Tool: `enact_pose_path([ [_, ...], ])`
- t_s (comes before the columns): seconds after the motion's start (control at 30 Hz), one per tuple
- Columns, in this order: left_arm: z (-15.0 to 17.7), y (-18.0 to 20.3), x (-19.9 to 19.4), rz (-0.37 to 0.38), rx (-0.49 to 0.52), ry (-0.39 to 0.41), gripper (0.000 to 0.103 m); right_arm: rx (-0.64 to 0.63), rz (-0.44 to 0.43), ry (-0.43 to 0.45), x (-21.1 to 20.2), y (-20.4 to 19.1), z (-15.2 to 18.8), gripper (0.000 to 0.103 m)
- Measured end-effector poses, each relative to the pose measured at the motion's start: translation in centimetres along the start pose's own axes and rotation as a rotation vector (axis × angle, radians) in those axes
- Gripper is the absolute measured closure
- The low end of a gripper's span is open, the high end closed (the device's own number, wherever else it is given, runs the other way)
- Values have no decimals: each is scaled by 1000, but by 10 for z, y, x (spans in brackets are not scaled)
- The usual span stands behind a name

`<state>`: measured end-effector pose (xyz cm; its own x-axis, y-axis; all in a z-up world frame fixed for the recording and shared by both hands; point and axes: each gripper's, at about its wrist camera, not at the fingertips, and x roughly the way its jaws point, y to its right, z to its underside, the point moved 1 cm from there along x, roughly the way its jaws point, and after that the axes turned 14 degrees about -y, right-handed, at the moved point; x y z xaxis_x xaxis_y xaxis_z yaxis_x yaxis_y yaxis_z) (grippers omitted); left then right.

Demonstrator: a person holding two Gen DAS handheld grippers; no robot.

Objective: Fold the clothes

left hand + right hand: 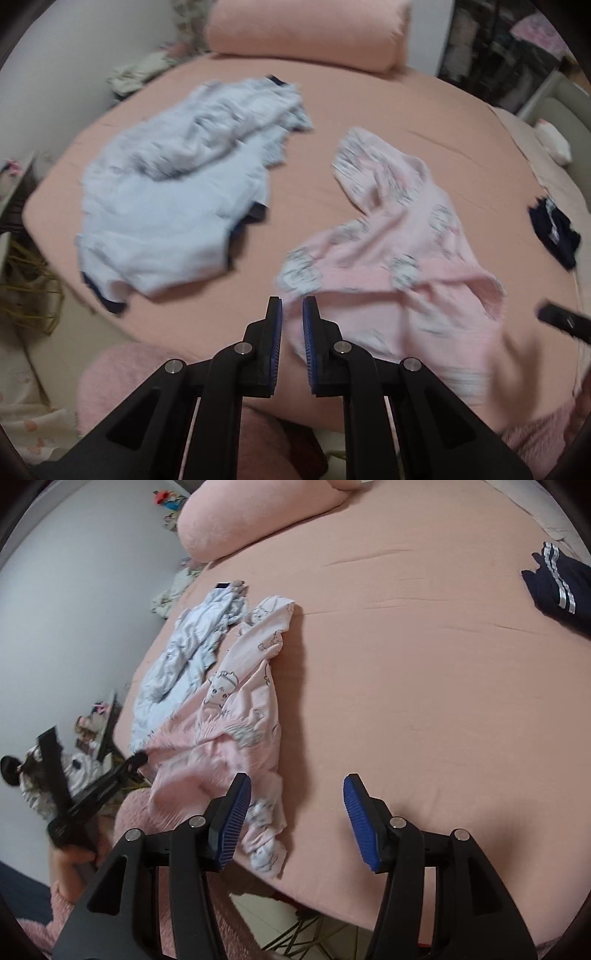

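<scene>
A crumpled pink garment with grey cartoon prints lies on the pink bed, also in the right wrist view. A pale blue garment lies bunched to its left, and shows in the right wrist view too. My left gripper has its jaws nearly closed with a narrow gap, at the pink garment's near left edge; whether cloth is pinched is unclear. It also shows in the right wrist view. My right gripper is open and empty above the bed, just right of the pink garment.
A pink bolster pillow lies at the head of the bed. A dark navy garment with white stripes lies at the bed's right side. Small clothes and toys sit by the white wall on the left. The near bed edge is below the grippers.
</scene>
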<state>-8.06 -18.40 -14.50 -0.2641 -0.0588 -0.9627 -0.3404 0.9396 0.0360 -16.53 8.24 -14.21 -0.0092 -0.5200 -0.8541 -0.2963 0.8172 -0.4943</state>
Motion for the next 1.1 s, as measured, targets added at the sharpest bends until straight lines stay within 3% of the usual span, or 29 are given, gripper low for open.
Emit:
enact_pose_path([
  [0.13,12,4,8,68,-13,-14,90,-53,35,-77,41,-23,-20,48],
  [0.27,10,0,32,15,0,-85,87,-79,53,-98,68,-56,-33,48],
  [0.3,10,-2,39,28,-5,-116,84,-93,63,-87,69,-63,-32,48],
  [0.33,10,-4,46,58,-19,-150,72,-107,73,-76,69,-69,-30,45],
  [0.4,14,-2,55,83,-34,-173,62,-131,125,-80,74,-77,-29,35],
  [0.53,21,4,73,133,-66,-218,59,-181,236,-66,84,-88,-29,35],
  [0.57,23,5,77,146,-71,-226,57,-189,316,-53,87,-85,-30,38],
  [0.63,29,12,75,176,-59,-220,52,-201,503,-33,95,-75,-32,70],
  [0.67,31,15,74,191,-51,-217,51,-189,546,-26,95,-67,-34,76],
  [0.83,41,34,73,252,20,-200,41,-30,677,100,51,-8,-34,80],
  [1.03,45,60,72,490,55,-213,40,92,700,235,-13,30,0,80],
  [1.1,47,74,75,614,57,-260,40,130,705,279,-35,41,13,80],
])
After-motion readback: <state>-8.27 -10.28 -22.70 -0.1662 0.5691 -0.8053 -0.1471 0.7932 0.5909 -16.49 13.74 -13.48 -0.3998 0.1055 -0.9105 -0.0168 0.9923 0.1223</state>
